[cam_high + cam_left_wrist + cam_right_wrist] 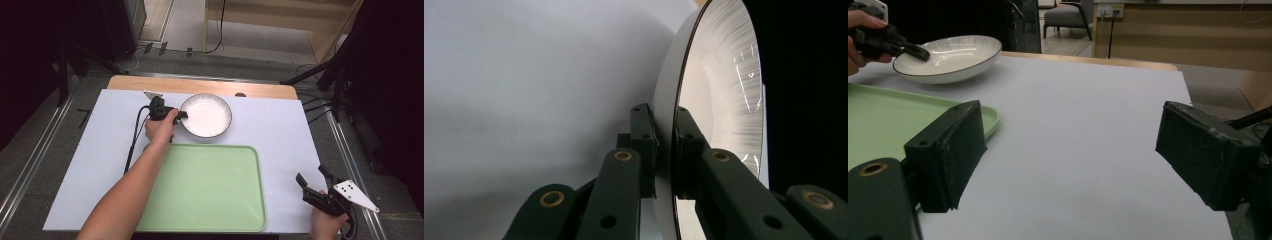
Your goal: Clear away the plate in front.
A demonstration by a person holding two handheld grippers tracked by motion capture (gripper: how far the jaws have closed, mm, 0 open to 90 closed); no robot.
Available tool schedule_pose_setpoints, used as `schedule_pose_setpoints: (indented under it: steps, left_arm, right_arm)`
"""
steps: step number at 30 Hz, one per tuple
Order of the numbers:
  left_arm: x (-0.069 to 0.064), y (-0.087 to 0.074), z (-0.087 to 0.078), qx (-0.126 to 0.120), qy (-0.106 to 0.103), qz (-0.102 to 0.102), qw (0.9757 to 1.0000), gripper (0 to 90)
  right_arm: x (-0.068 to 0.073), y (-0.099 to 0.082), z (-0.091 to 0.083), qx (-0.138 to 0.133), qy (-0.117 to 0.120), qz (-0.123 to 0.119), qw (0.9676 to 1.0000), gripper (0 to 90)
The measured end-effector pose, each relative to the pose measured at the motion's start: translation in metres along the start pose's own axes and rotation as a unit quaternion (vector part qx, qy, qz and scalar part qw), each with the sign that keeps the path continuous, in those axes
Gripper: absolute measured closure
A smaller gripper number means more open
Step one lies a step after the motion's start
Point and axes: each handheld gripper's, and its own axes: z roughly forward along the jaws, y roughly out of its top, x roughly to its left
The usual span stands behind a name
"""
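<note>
A grey armchair (pixel 1068 15) stands beyond the table (pixel 200 85).

White ribbed bowl (pixel 206 116), green tray (pixel 210 190)

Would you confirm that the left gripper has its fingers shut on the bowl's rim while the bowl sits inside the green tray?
Not quite: the bowl sits on the white table cover beyond the green tray, as the high view shows. The left gripper does have its fingers shut on the rim.
</note>
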Motion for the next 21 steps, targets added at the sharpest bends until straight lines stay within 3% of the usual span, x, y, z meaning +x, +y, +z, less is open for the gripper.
schedule_pose_setpoints:
  steps: [6,11,21]
  left_arm:
    - [-0.012,0.003,-0.021,-0.007,-0.021,0.02,0.9995,83.7]
    - [-0.02,0.002,-0.044,-0.015,-0.026,0.052,0.9982,83.6]
    - [-0.018,-0.011,-0.078,-0.019,-0.045,0.083,0.9954,83.6]
  right_arm:
    - [0.0,0.0,0.0,0.001,-0.001,-0.001,1.0,12.7]
    - [0.0,0.0,0.0,0.0,-0.002,0.0,1.0,12.7]
    - [0.0,0.0,-0.001,-0.001,-0.002,0.0,1.0,12.7]
